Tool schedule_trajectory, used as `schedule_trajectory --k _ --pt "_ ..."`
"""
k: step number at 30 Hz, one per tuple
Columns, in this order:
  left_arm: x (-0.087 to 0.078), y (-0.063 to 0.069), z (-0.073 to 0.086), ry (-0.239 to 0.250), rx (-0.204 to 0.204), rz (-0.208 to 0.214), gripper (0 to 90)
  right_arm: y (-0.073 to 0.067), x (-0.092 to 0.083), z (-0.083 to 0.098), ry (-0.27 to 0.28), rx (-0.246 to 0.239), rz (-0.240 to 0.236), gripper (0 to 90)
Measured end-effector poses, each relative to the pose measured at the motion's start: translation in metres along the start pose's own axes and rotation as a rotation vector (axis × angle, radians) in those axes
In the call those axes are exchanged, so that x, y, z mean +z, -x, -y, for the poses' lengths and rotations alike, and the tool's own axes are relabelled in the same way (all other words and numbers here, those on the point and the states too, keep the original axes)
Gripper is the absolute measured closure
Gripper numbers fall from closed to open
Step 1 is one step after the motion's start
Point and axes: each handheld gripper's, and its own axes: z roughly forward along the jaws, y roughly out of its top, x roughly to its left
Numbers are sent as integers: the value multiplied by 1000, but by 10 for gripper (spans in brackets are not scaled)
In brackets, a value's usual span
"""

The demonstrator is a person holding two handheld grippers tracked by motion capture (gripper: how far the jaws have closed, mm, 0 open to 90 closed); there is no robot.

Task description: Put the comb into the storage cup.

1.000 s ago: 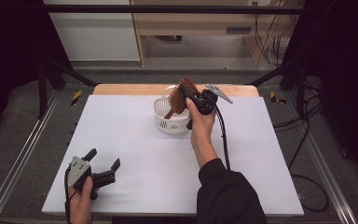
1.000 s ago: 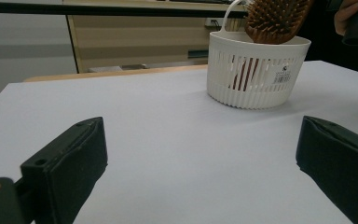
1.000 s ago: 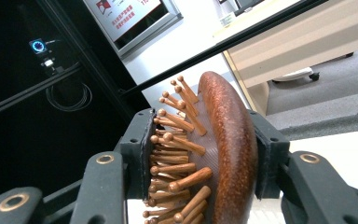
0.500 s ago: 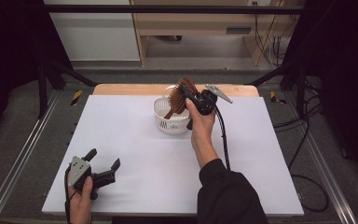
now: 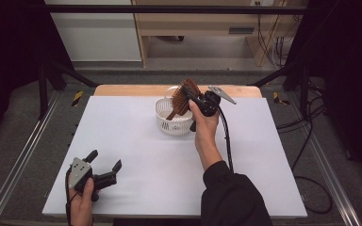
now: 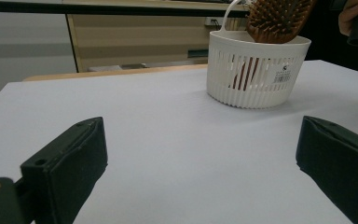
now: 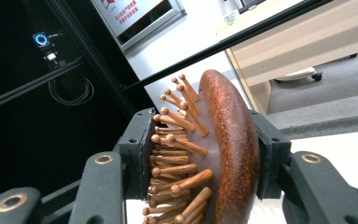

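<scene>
A brown wooden hairbrush (image 5: pixel 183 98) stands tilted with its handle down inside a white slatted basket (image 5: pixel 166 121) at the back middle of the white table. My right gripper (image 5: pixel 192 99) is shut on the brush head; in the right gripper view one pad presses the bristles (image 7: pixel 175 149) and the other the rounded back of the hairbrush (image 7: pixel 230 154). My left gripper (image 5: pixel 104 165) rests low at the table's front left, open, with nothing between its fingers (image 6: pixel 65 161). From there the basket (image 6: pixel 256 70) and the brush (image 6: pixel 277 18) show farther off.
The white table top (image 5: pixel 136 155) lies bare between the two hands. A black cable (image 5: pixel 226 136) trails from the right gripper along the forearm. Metal rails run along both table sides, and a wooden shelf unit stands behind.
</scene>
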Motion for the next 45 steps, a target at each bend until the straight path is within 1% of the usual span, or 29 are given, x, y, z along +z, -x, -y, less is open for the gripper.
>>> schedule_trajectory --k 5,10,18,25,34,45 --pt "0 0 0 -1 -1 -2 21 3 -2 0 0 14 0 492" --pt "0 0 0 -1 1 0 21 7 -3 0 -6 14 0 489" --pt "0 0 0 -1 -2 1 20 14 -5 1 -12 28 12 477" --pt "0 0 0 -4 0 2 20 17 -7 0 -27 15 16 465" --pt "1 0 0 -6 3 5 20 25 -11 1 -36 26 24 456" --pt "1 0 0 -6 0 5 20 28 -11 2 -45 26 31 446"
